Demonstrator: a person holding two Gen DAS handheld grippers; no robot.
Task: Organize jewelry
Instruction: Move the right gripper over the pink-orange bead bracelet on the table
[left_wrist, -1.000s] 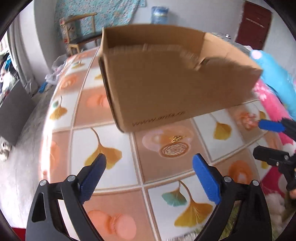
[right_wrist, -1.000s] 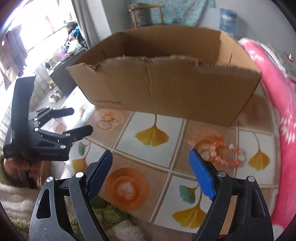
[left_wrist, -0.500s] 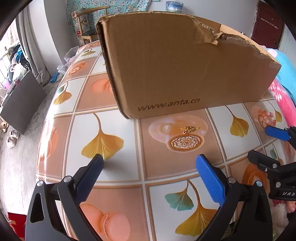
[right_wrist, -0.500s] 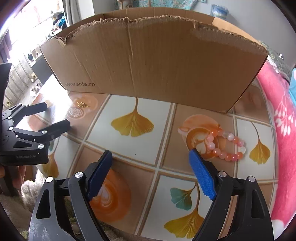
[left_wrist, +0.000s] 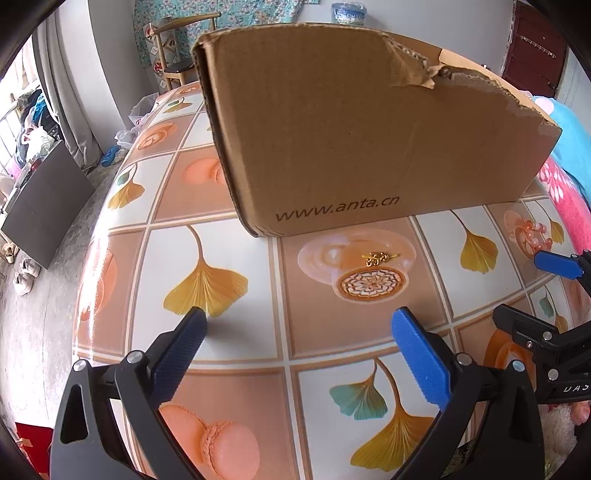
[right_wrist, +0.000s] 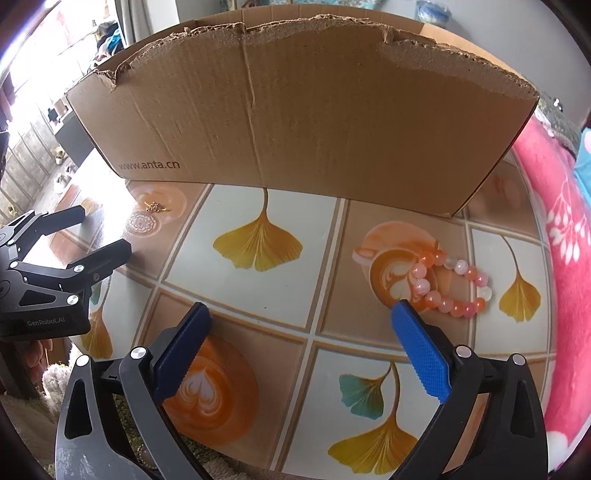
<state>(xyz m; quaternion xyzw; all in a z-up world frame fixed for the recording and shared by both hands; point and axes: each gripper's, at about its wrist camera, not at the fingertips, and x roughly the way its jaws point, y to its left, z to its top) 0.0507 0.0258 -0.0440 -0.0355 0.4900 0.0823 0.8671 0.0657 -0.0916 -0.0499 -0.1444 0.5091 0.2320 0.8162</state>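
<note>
1. Looking through my left wrist view, I see the left gripper (left_wrist: 297, 325) with its blue fingers (left_wrist: 419, 356) spread wide and nothing between them, hanging above the counter (left_wrist: 236, 332) with its printed ginkgo-leaf cloth.
2. Ahead of those fingers lies a small gold trinket (left_wrist: 378, 257), on the counter just in front of the cardboard box (left_wrist: 369, 140), apart from its wall.
3. The box stands upright with a torn top edge; I cannot see inside it.
4. In my right wrist view, the right gripper (right_wrist: 299, 325) has its jaws opening, nearly full spread, with nothing between them.
5. The pink and orange bead bracelet (right_wrist: 448, 282) lies flat on the counter just beyond my right blue finger (right_wrist: 421, 354), which overlaps its near edge in the view; I cannot tell whether they touch.
6. The bracelet is near the box's right end, apart from it.
7. Each gripper shows at the edge of the other's view.
</note>
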